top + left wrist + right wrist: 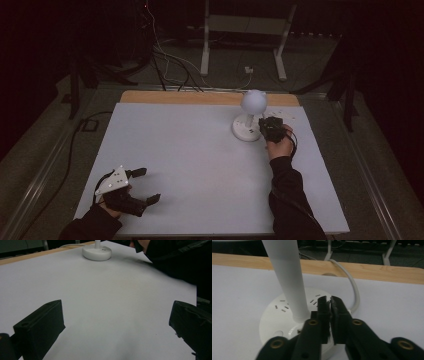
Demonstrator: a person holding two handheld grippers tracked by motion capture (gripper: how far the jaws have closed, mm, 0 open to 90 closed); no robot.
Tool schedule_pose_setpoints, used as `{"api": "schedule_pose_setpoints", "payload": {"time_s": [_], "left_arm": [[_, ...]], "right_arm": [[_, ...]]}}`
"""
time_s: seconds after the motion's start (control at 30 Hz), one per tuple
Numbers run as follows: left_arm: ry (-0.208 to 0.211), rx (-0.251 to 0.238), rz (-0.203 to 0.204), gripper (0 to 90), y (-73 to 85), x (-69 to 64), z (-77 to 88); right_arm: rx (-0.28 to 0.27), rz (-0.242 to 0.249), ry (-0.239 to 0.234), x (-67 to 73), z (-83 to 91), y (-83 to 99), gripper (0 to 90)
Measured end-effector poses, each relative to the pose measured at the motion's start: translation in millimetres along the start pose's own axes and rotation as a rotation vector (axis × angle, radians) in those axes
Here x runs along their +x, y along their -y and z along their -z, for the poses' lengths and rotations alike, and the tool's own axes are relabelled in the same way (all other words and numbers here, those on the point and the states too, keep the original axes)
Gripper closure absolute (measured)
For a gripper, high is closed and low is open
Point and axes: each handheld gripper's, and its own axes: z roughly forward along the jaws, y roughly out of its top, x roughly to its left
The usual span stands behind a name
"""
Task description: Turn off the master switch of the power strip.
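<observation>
Right gripper (pixel 329 315): jaws nearly closed, a thin gap between them, nothing held. They hover over the round base of a white desk lamp (pixel 287 285), just beside its upright stem; contact with the base cannot be told. Left gripper (pixel 142 186): jaws wide apart, empty, resting near the bench's near left corner, well apart from the lamp.

One lamp, round shade, with one white cord (pixel 352 282) trailing off the far edge. Two grippers.

Bench (pixel 200 165): pale white sheet over a wooden top, wood strip showing at the far edge. Room dark; grey floor, cables, white stand legs (pixel 205 45) beyond.
</observation>
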Motion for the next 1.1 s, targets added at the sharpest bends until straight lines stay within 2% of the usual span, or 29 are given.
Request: {"api": "schedule_pose_setpoints", "payload": {"time_s": [0.13, 0.27, 0.3, 0.33, 0.47, 0.53, 0.6, 0.63, 0.73, 0.77, 0.87, 1.0, 1.1], "left_arm": [[0.000, 0.000, -0.003, 0.4, -0.1, -0.1, 0.1], [0.001, -0.002, -0.002, 0.4, -0.2, 0.1, 0.2], [0.001, -0.002, -0.002, 0.4, -0.2, 0.1, 0.2], [0.001, -0.003, -0.001, 0.4, -0.3, 0.0, 0.3], [0.000, -0.003, -0.001, 0.4, -0.4, -0.2, 0.3], [0.001, -0.004, -0.001, 0.4, -0.4, -0.2, 0.3], [0.000, -0.004, -0.001, 0.4, -0.3, -0.2, 0.2], [0.000, -0.003, -0.001, 0.4, -0.3, -0.2, 0.2], [0.000, -0.003, -0.002, 0.4, -0.4, -0.3, 0.1], [0.000, -0.002, -0.002, 0.4, -0.4, -0.3, 0.1], [0.001, -0.003, -0.001, 0.4, -0.4, -0.3, 0.1], [0.001, -0.005, -0.001, 0.4, -0.4, -0.5, 0.3], [0.002, -0.005, -0.001, 0.4, -0.4, -0.4, 0.3]], "right_arm": [[-0.002, -0.014, -0.019, -1.0, 4.6, 0.3, 79.2], [0.000, -0.003, -0.053, -1.4, 9.4, 0.6, 64.1], [0.000, -0.003, -0.053, -1.4, 9.4, 0.6, 64.1], [0.009, -0.001, -0.068, -1.5, 11.6, 0.9, 51.4], [0.025, -0.006, -0.077, -1.1, 18.9, 1.7, 38.0], [0.026, -0.006, -0.106, -1.1, 22.5, 2.2, 28.2], [0.031, -0.002, -0.113, -0.9, 24.2, 2.4, 25.3], [0.023, 0.007, -0.144, -0.6, 28.8, 3.1, 18.6], [0.019, 0.004, -0.167, 0.1, 33.5, 3.4, 13.9], [0.017, -0.007, -0.209, 0.6, 38.0, 4.3, 9.8], [0.036, 0.002, -0.262, 2.3, 43.8, 6.4, 4.7], [0.038, 0.022, -0.285, 5.7, 49.4, 8.7, 1.7], [-0.002, 0.054, -0.306, 9.5, 57.5, 13.0, 0.1]]}}
